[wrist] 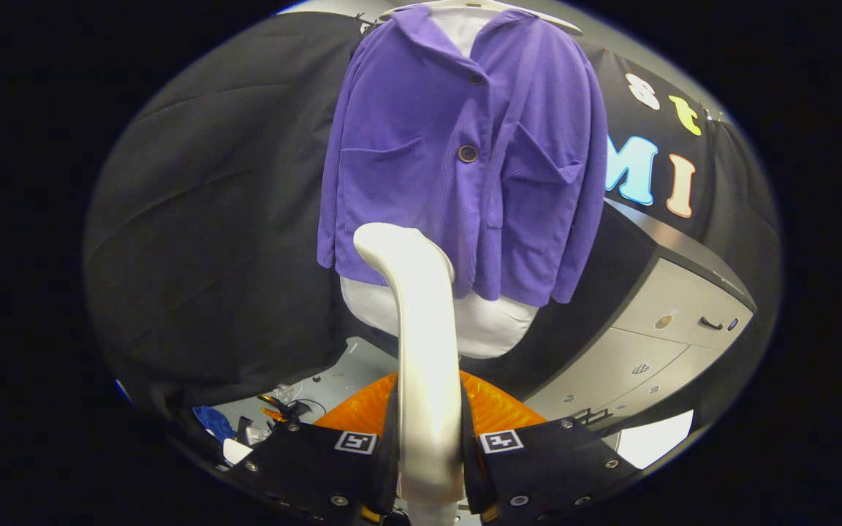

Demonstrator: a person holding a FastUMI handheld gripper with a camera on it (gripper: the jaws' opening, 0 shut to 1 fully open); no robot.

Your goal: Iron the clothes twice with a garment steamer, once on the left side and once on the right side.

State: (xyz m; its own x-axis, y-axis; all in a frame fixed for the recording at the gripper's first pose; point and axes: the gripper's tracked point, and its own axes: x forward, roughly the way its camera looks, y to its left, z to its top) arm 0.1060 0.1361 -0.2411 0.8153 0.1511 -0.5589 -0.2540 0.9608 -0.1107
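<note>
The fingers are clamped on both sides of the white garment steamer, whose head rises near the hem of the purple jacket hanging beyond, so I'd keep it flat and stroke one side slowly.

Glossy plastic steamer; ribbed cloth jacket
</note>
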